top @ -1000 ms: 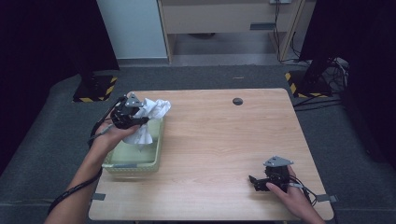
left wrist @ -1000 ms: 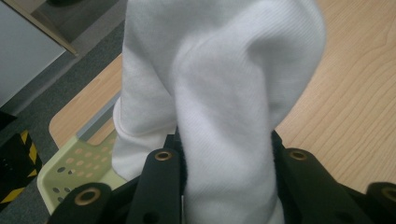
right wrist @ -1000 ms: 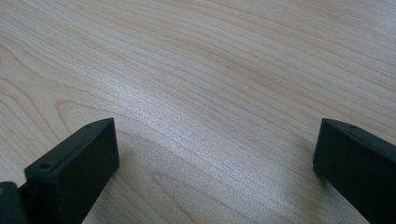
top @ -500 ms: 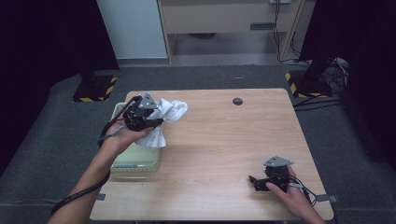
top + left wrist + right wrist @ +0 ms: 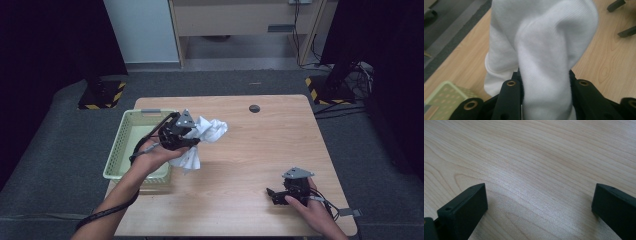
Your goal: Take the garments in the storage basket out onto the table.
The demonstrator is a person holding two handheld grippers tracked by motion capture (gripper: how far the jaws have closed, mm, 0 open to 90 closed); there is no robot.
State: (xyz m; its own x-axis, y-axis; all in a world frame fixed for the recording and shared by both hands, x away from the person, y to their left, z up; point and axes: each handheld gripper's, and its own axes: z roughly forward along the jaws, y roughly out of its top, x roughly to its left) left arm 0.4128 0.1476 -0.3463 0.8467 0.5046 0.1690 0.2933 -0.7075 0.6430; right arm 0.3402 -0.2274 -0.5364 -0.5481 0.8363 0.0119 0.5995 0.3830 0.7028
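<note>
Over the counter (image 5: 240, 150), just past the basket (image 5: 131, 145) rim, my left fingers (image 5: 176, 136) pinching the white cloth (image 5: 207, 131) have carried it out for laying down; right fingers (image 5: 276, 196) rest spread.

High cam looks down on table (image 5: 240, 150); gripper cams close-up, sharing its wood top.

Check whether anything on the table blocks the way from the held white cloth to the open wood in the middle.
Nothing visible does. The left gripper is shut on the white cloth, past the green basket. The bare wooden table ahead holds nothing; the right gripper rests near the front edge and the small dark disc near the back.
</note>
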